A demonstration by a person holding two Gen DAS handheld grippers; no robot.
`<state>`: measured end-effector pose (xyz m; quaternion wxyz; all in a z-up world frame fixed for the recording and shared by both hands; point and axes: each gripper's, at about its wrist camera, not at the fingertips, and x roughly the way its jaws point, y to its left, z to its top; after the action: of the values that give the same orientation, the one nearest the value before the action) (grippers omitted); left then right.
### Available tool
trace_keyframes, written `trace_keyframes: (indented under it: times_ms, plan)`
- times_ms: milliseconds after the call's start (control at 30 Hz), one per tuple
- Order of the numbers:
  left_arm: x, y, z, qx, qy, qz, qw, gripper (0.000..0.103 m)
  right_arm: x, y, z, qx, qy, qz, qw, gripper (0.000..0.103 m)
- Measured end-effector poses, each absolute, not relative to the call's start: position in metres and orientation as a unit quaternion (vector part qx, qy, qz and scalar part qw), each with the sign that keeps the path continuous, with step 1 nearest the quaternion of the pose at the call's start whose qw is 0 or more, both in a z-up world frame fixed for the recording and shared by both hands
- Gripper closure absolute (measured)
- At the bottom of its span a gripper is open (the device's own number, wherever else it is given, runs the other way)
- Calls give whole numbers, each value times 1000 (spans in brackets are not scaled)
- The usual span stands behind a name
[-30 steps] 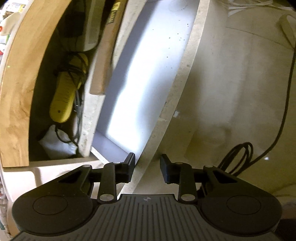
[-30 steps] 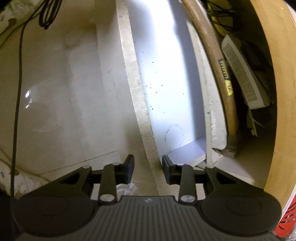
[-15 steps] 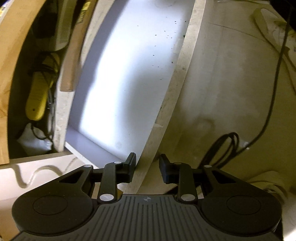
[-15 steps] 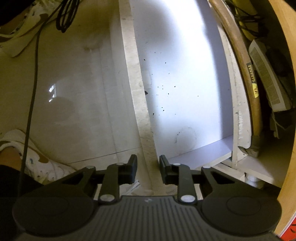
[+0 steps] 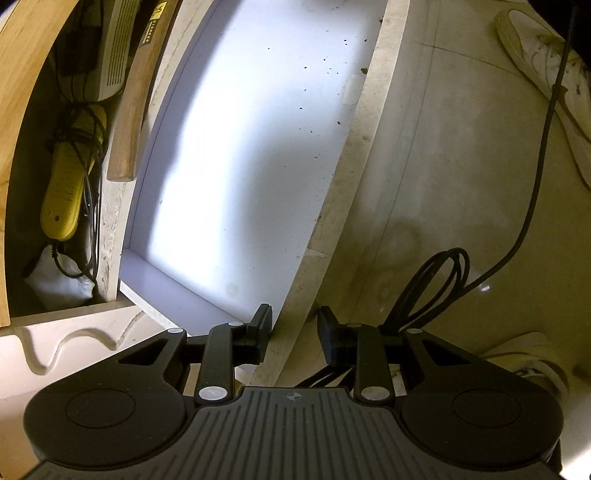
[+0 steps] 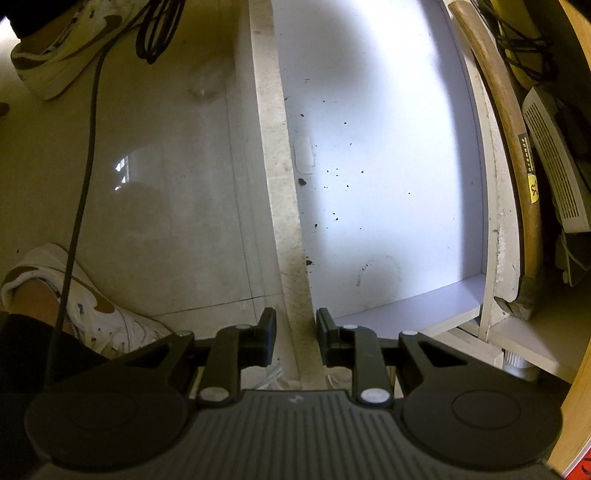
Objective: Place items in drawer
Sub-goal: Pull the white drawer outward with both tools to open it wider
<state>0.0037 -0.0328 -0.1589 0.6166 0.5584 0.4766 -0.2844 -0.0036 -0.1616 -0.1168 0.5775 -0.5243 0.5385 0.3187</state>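
Hammer handle [image 6: 517, 155] label: dark strip with small pale lettering, too small to read; below it a yellow patch with a black mark, also unreadable.
Same label, left wrist view [image 5: 153, 22]: dark strip and yellow patch near the top edge, lettering not legible.
Elsewhere: no readable text, numbers or brands.

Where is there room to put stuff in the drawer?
The white drawer floor is bare between its front edge and back wall, apart from small dark crumbs. Behind it is crowded: a wooden-handled hammer, yellow corded gadget and white vented box.
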Motion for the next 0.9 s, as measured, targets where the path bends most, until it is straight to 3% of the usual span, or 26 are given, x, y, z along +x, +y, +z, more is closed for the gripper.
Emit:
trace_keyframes:
  times_ms: [200, 233, 267, 300, 333, 367, 667, 900]
  plan:
    - [5, -33, -158, 553, 479, -283, 621, 74, 4, -162, -123, -498, 538, 308, 607, 77]
    - [5, -33, -158, 549, 478, -285, 623, 72, 5, -162, -124, -493, 538, 306, 611, 70]
    - [6, -33, -158, 547, 479, -283, 625, 67, 7, -162, -125, -488, 538, 304, 616, 33]
    - [5, -34, -158, 552, 470, -275, 631, 43, 8, -162, -126, -483, 537, 303, 621, 1]
    - [5, -34, -159, 557, 461, -267, 637, 15, 9, -162, -127, -479, 537, 301, 626, 0]
    - [5, -34, -159, 562, 452, -258, 643, 8, 11, -161, -128, -474, 537, 299, 631, 0]
    - [11, -35, -157, 544, 466, -231, 658, 7, 22, -161, -137, -430, 533, 280, 673, 0]
    - [17, -33, -152, 511, 496, -210, 670, 7, 44, -165, -147, -327, 575, 249, 707, 0]
